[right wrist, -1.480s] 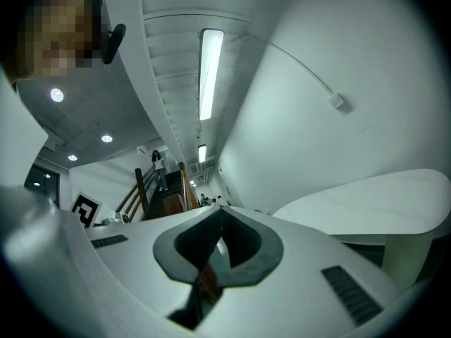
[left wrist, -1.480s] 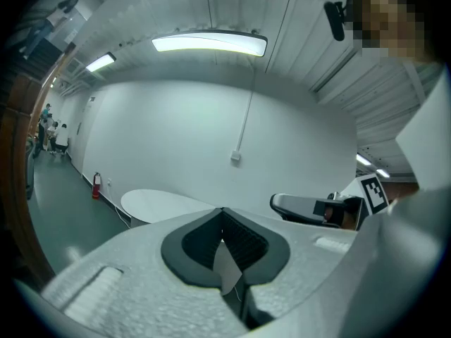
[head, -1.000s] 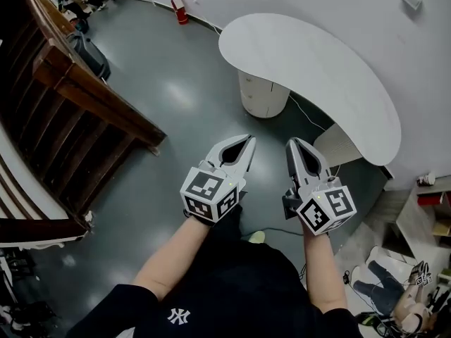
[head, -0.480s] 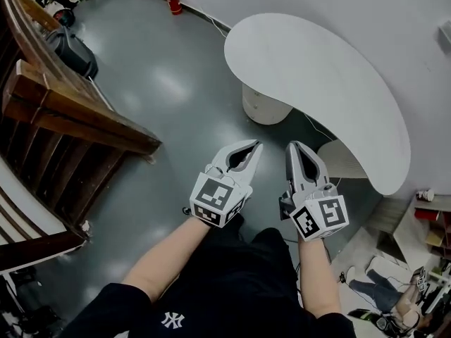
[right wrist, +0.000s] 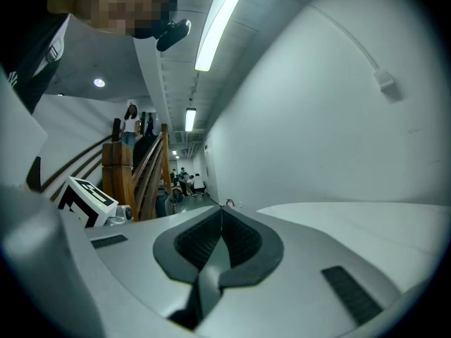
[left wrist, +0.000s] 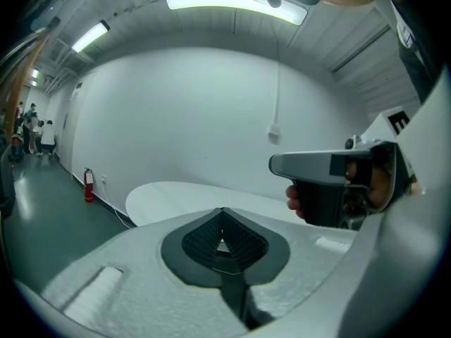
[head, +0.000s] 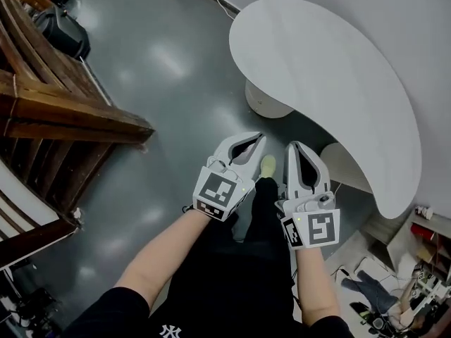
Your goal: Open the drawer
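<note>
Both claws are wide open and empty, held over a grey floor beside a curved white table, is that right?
Not quite. They are shut, not wide open: the left gripper view shows the left gripper with its tips meeting, and the right gripper view shows the same for the right gripper. Both are empty, over the grey floor beside the curved white table.

You stand on a glossy grey floor (head: 176, 69) that throws back the ceiling lights. Ahead of you a white, bean-shaped table (head: 331, 69) on a round pedestal (head: 264, 101) sits along a plain white wall (head: 409, 5). To your left runs a dark wooden stair railing (head: 56, 111), with a black bag (head: 63, 34) just beyond it. A light strip (left wrist: 232, 2) glows overhead, and a red fire extinguisher (left wrist: 88, 185) stands by the wall.
</note>
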`<state>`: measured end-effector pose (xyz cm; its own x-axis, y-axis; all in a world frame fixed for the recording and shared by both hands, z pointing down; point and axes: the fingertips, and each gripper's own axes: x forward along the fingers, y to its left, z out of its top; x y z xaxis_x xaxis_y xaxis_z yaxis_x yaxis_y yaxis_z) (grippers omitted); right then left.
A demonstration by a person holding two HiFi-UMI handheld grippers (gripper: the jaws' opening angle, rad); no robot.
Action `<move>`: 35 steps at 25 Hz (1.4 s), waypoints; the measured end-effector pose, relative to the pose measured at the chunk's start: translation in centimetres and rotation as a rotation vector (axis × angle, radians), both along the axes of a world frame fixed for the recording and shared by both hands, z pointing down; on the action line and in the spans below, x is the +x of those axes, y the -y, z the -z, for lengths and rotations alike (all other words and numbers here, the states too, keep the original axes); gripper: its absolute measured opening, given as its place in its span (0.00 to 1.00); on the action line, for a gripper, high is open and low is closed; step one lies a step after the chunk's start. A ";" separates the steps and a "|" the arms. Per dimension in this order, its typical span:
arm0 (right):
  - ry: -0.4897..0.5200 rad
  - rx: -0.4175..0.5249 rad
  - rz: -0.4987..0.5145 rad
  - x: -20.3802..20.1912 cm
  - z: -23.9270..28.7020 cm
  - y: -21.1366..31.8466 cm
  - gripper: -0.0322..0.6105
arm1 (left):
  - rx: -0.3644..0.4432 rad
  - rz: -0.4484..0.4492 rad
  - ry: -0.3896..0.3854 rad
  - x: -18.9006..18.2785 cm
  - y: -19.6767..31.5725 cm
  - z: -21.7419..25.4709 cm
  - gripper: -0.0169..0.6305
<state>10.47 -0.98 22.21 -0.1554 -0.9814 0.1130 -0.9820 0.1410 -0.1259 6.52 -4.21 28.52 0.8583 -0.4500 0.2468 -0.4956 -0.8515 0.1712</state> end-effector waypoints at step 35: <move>-0.030 -0.015 0.129 3.2 -26.9 13.5 0.07 | 0.032 0.074 0.053 9.8 19.3 -34.3 0.23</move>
